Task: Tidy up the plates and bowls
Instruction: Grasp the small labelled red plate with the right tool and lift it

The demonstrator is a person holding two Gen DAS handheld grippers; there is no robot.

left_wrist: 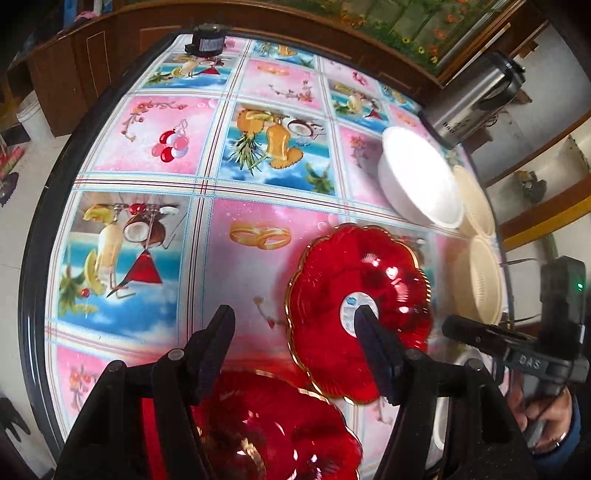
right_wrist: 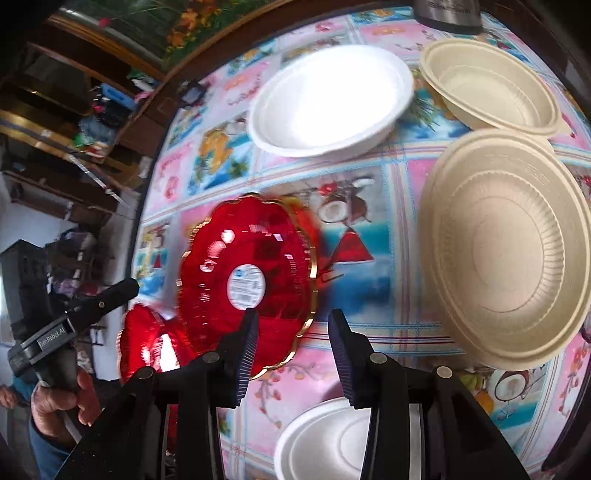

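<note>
The right gripper [right_wrist: 291, 328] hangs part open, nothing between its jaws — the labelled red plate [right_wrist: 247, 273] lies just left of it on the surface [right_wrist: 369, 236]. The left gripper [left_wrist: 295, 328] gapes empty above a second red plate [left_wrist: 273, 435]; white and cream bowls [right_wrist: 506, 254] sit beyond.

The tabletop [left_wrist: 147, 206] is round with a dark rim and a glossy cloth of pink and blue fruit and drink pictures. Dark wooden cabinets [left_wrist: 96, 55] stand behind it, under a framed flower painting [left_wrist: 417, 26]. The floor [left_wrist: 22, 229] has pale tiles, where a white bucket [left_wrist: 33, 118] stands. Cluttered shelves [right_wrist: 74, 110] fill one side of the room. Bright daylight glares off the cloth.
</note>
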